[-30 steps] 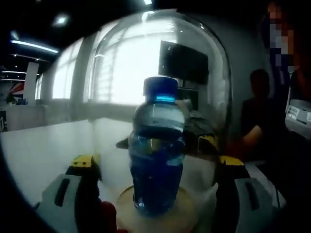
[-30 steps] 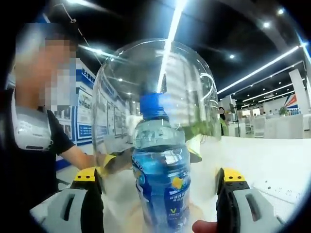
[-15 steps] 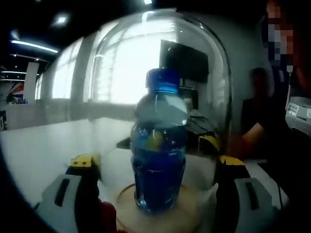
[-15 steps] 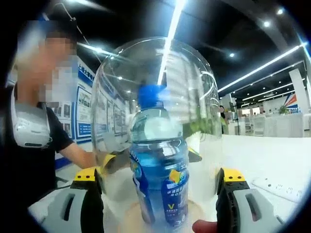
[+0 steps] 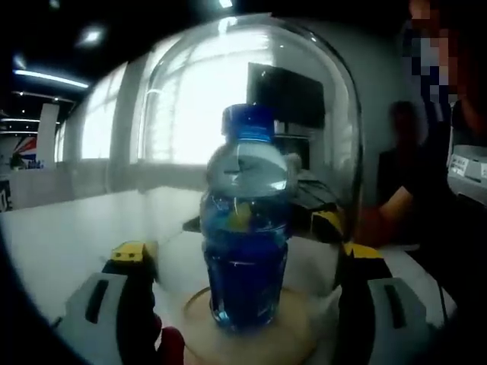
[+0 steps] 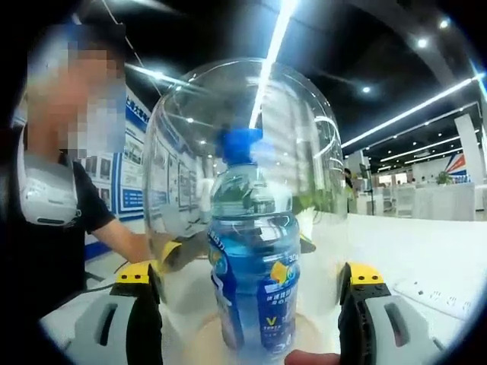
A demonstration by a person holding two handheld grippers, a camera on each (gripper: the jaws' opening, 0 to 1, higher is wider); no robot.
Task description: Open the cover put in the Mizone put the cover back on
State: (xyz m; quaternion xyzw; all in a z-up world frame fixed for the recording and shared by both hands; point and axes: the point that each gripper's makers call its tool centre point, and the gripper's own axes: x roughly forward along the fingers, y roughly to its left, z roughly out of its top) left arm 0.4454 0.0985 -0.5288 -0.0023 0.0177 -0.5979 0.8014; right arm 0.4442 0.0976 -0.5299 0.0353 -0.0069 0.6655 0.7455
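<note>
While spread wide at the lower corners of the frame, left gripper [image 5: 243,304] jaws flanking clear glass dome cover [image 5: 251,137], contact not discernible. Right gripper [image 6: 251,312] likewise wide either side of it. Under the dome, at frame centre, upright blue-capped Mizone plastic bottle [image 6: 253,266] on round wooden base [image 5: 293,344]. Beneath, white tabletop [image 5: 68,236]. At left of right gripper view, a person's bare forearm [image 6: 129,245].

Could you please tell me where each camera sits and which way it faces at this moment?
Left gripper view: rides the left claw, facing the bottle under the dome; windows behind; a fingertip below.
Right gripper view: rides the right claw, facing the same bottle from the opposite side; person behind.
Shared: bottle, dome, wooden base.
</note>
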